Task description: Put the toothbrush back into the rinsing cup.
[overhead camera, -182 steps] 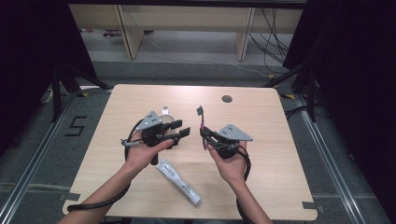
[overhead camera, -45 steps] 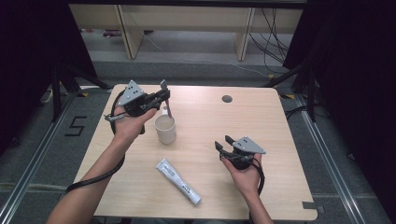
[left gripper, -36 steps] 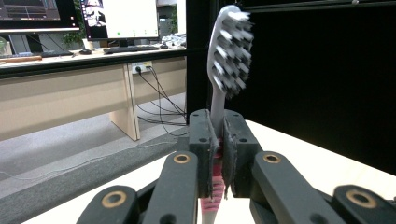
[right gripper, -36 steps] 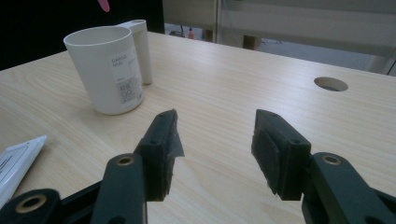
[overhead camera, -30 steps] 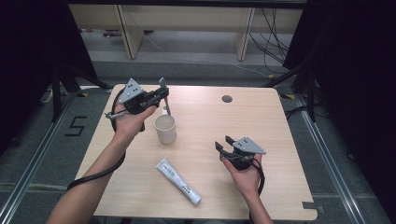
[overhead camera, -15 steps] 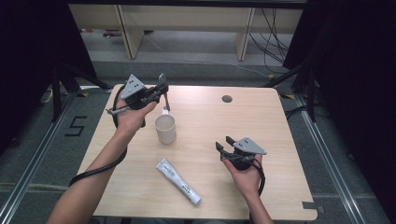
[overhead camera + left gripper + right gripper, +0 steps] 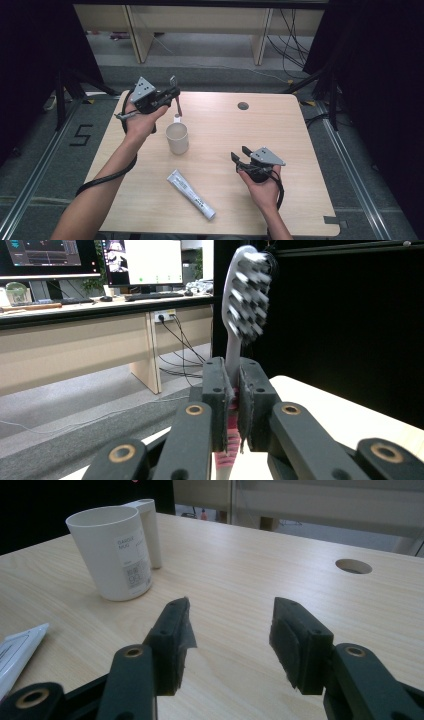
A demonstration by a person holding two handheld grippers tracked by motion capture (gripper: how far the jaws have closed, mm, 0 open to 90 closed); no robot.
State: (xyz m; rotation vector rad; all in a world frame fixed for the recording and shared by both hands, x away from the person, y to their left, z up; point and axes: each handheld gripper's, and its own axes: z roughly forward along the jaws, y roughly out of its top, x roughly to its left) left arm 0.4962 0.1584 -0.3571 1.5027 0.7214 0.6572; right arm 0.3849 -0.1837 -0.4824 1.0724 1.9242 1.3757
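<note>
My left gripper (image 7: 172, 93) is raised over the table's far left part, shut on a toothbrush (image 7: 175, 99). In the left gripper view the toothbrush (image 7: 241, 305) stands upright between the closed jaws, its bristle head at the top and a pink lower handle below the pads. A white mug (image 7: 177, 137) with a side handle stands on the table just below and right of that gripper; the right gripper view shows the mug (image 7: 114, 550) at the upper left. My right gripper (image 7: 239, 153) rests low at the right, open, with nothing between its fingers (image 7: 172, 635).
A white toothpaste tube (image 7: 190, 194) lies diagonally near the front of the wooden table (image 7: 300, 130); its end (image 7: 17, 647) shows in the right gripper view. A round cable hole (image 7: 243, 106) sits at the far middle. Desks and cables stand beyond the table.
My left gripper has shifted slightly right, toward the mug, with the toothbrush still in it. The right hand has stayed still.
</note>
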